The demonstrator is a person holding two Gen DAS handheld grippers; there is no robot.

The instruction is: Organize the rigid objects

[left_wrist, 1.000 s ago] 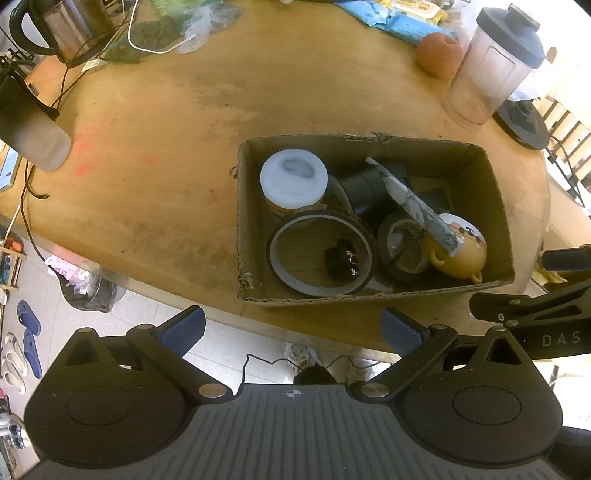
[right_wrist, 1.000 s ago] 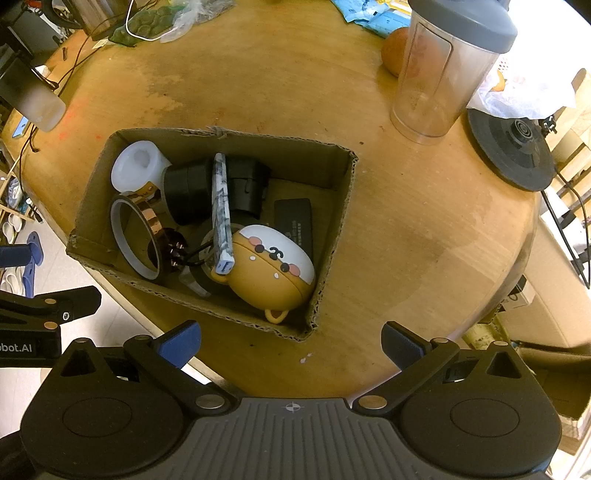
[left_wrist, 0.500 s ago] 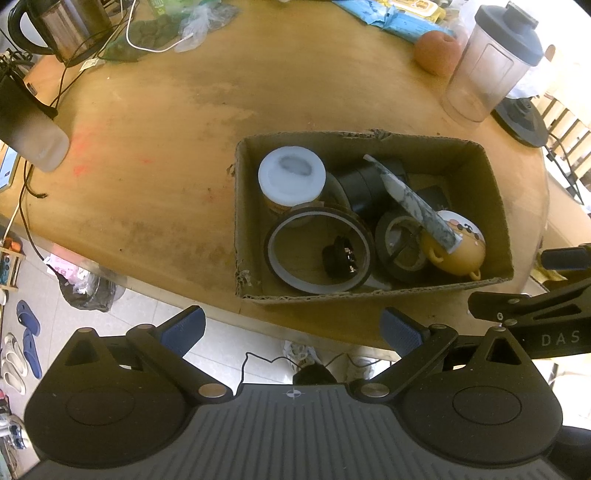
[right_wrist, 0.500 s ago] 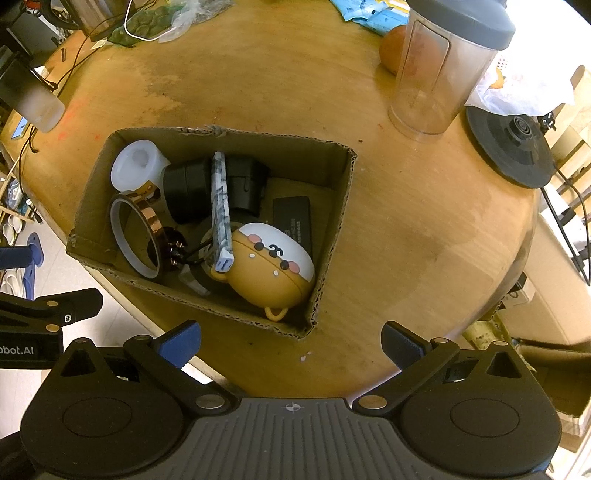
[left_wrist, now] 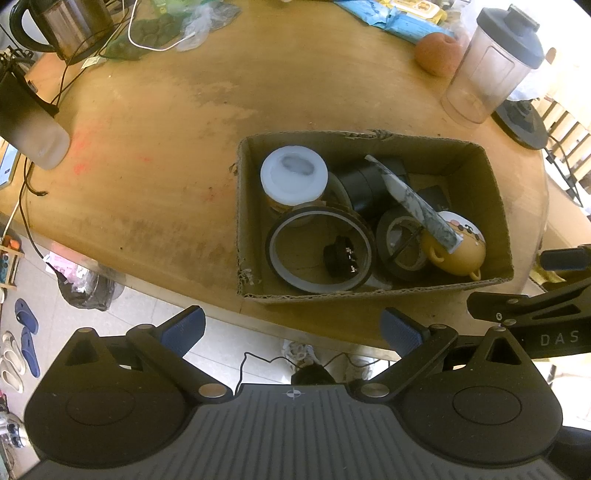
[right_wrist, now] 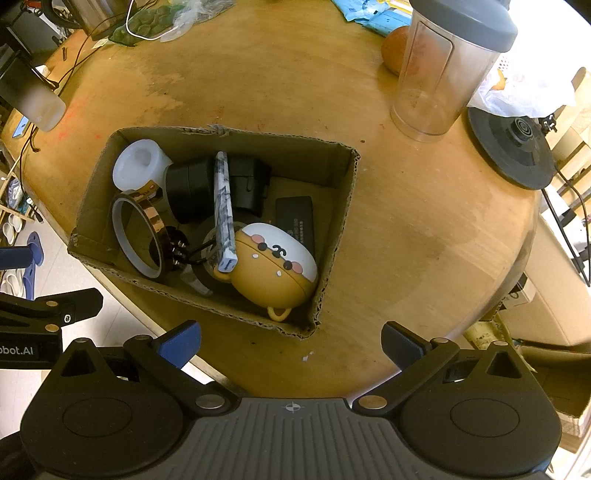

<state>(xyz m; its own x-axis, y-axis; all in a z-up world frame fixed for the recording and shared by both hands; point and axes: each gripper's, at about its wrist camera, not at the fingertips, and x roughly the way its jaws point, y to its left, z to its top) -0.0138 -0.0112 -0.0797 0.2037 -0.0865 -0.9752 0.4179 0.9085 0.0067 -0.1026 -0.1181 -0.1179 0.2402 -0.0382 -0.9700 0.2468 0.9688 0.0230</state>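
A cardboard box (left_wrist: 245, 221) (right_wrist: 341, 206) sits near the table's front edge. It holds a white-lidded jar (left_wrist: 293, 179) (right_wrist: 136, 166), a large tape ring (left_wrist: 319, 254) (right_wrist: 136, 236), a black tape roll (left_wrist: 362, 186) (right_wrist: 188, 188), a smaller tape roll (left_wrist: 400, 245), a marbled bar (left_wrist: 421, 210) (right_wrist: 223, 210), a brown bear-shaped case (left_wrist: 458, 251) (right_wrist: 277, 266), a small black part (left_wrist: 341, 256) and a black flat box (right_wrist: 295, 218). My left gripper (left_wrist: 291, 328) is open and empty, in front of the box. My right gripper (right_wrist: 291, 339) is open and empty, in front of the box's right corner.
A round wooden table (left_wrist: 166, 129) carries a blender jar (left_wrist: 487, 70) (right_wrist: 447, 70), an orange fruit (left_wrist: 436, 53), a black round base (right_wrist: 511, 147), a kettle (left_wrist: 70, 26), cables, bags and blue packets at the back. A frosted bottle (left_wrist: 35, 129) lies at the left edge.
Both views have pulled back slightly from the box. Nothing in the box has moved and both grippers stay open.
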